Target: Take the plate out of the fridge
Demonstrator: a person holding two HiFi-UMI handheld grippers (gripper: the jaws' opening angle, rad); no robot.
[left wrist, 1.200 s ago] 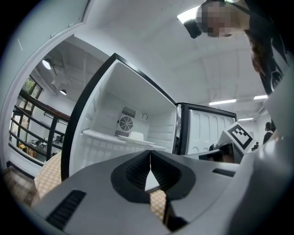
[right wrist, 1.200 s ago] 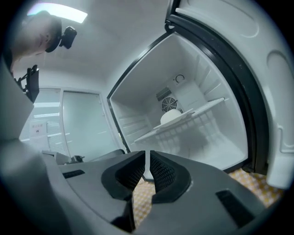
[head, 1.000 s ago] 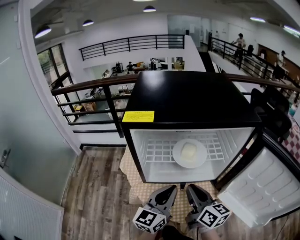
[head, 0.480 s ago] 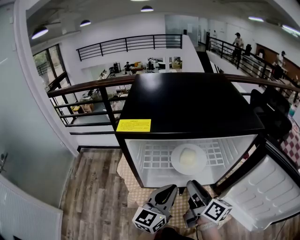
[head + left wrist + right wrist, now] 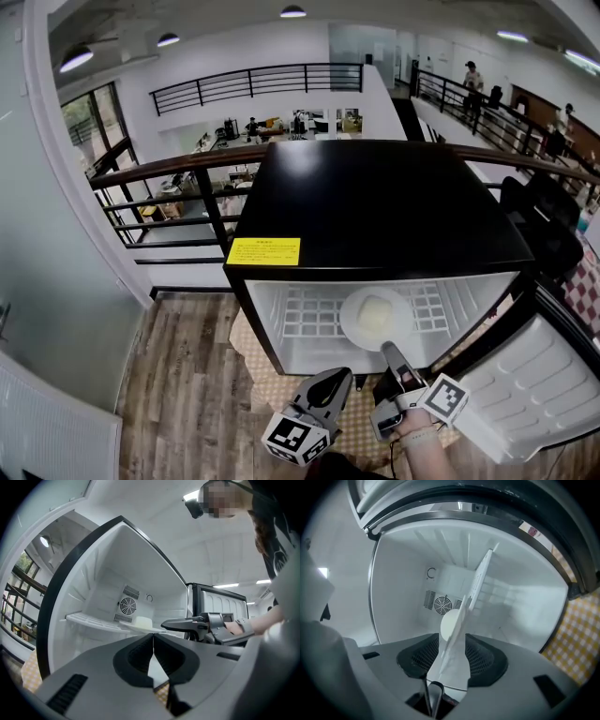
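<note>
On a wood floor [image 5: 187, 375], the fridge [image 5: 375, 202] stands open. On its wire shelf [image 5: 300, 314] the plate [image 5: 349, 323] lies flat, dead ahead of my right gripper [image 5: 390, 351], which is rolled on edge at the fridge's mouth, jaws just opened wide, nothing pinched yet. My left gripper [image 5: 337, 377], jaws together, hangs farther out from the fridge.

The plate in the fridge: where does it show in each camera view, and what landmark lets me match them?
Head view: plate lies just right of centre, in the lower half.
Left gripper view: plate sits low, just left of centre, seen from the side.
Right gripper view: plate is central, nearly edge-on and steeply tilted.
Shared landmark: the white wire shelf under it.
</note>
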